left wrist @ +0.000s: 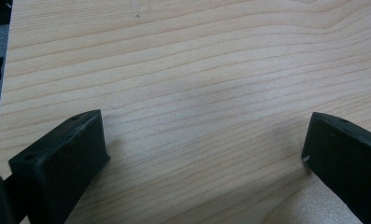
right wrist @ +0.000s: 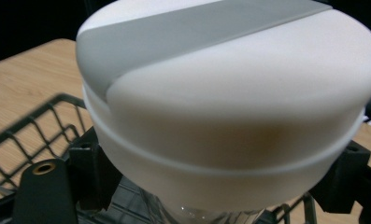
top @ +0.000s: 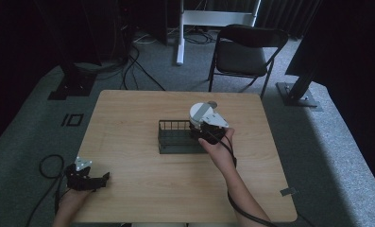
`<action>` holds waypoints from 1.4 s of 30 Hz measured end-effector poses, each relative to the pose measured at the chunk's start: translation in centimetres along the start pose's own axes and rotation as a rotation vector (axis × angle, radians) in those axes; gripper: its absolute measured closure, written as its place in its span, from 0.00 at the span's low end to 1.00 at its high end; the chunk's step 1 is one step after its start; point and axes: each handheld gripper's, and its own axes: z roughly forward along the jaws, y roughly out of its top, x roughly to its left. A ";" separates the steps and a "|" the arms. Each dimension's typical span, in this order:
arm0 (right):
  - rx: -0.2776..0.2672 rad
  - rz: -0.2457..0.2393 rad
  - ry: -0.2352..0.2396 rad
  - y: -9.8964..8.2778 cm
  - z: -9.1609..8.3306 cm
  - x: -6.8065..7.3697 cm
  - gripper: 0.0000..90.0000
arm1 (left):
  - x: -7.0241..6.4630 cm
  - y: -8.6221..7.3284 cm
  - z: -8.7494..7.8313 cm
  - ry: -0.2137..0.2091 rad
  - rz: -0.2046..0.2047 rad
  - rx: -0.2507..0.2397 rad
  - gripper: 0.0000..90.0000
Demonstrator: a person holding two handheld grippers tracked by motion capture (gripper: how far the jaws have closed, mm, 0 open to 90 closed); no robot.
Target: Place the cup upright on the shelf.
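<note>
Jar [right wrist: 230,107] with white lid, clamped between the right gripper [top: 207,126] jaws, hangs over the wire basket [top: 173,137] at surface centre, its right end. Placement seems nearly done; lowering and release remain. Long axis upright, lid up. Left gripper [top: 87,178], 7 o'clock, gapes wide, holding nothing.

— What are we looking at down there?

— A pale wood-grain surface [top: 138,118], squarish with rounded corners, standing on grey carpet.

— Anything resting on it?

— A dark wire basket [top: 175,137], sitting near the middle, a touch toward the right. The grain runs bare all around it.

— And the near left corner?

— Plain wood there, seen close in the left gripper view.
</note>
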 end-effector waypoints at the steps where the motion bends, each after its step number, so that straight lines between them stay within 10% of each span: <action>1: 0.006 0.005 -0.004 -0.1 0.1 -0.1 0.20 | 0.0 0.0 0.0 0.000 -0.001 0.000 0.00; 24: 0.131 0.040 -0.002 -2.4 2.3 -0.6 0.20 | 0.0 0.0 0.0 0.000 0.001 0.000 0.00; 42: 0.080 0.062 0.003 -3.5 1.9 -0.8 0.20 | 0.0 0.0 0.0 0.000 0.001 0.000 0.00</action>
